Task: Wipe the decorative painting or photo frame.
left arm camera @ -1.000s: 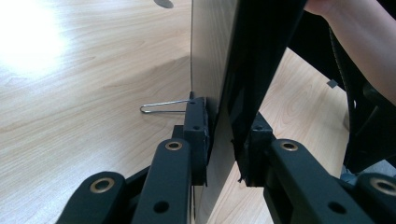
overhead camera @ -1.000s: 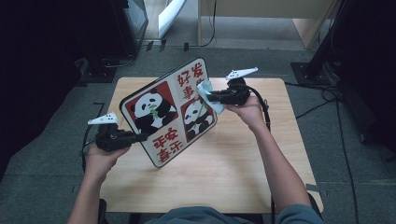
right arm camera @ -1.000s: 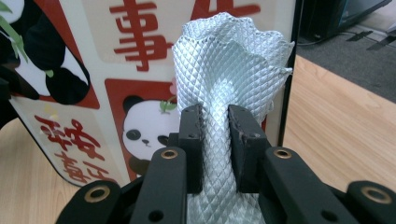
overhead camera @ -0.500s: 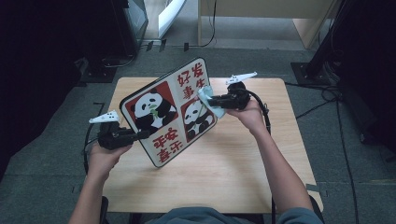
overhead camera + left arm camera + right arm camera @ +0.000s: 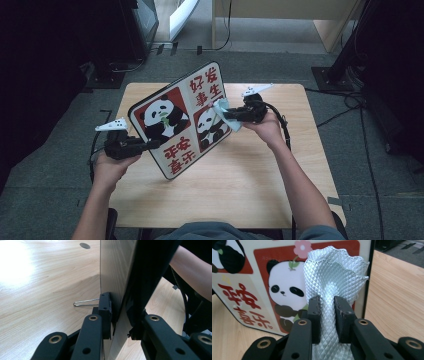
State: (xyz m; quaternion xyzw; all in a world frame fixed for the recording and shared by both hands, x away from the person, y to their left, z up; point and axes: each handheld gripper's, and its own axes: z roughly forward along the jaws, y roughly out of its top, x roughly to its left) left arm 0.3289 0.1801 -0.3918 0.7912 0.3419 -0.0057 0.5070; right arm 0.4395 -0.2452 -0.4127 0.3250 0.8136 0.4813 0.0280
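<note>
Wooden table (image 5: pixel 260 190) noted beneath, bare at near right. Panda picture board (image 5: pixel 182 120) found propped on edge over the table's left-centre, tilted, printed face turned toward the near side. Judged stiff, flat and fairly light, smooth-faced and apt to slip; best taken by the rim, never by the printed face. Left gripper (image 5: pixel 150 145) seen clenched on the board's near-left edge, jaws on either side of the panel (image 5: pixel 117 277). Right gripper (image 5: pixel 327 305) seen clamped on a quilted pale-blue cloth (image 5: pixel 334 277), pressed against the right-hand panda. Cloth (image 5: pixel 223 111) judged soft, limp, easily bunched; pinched at mid-fold.
</note>
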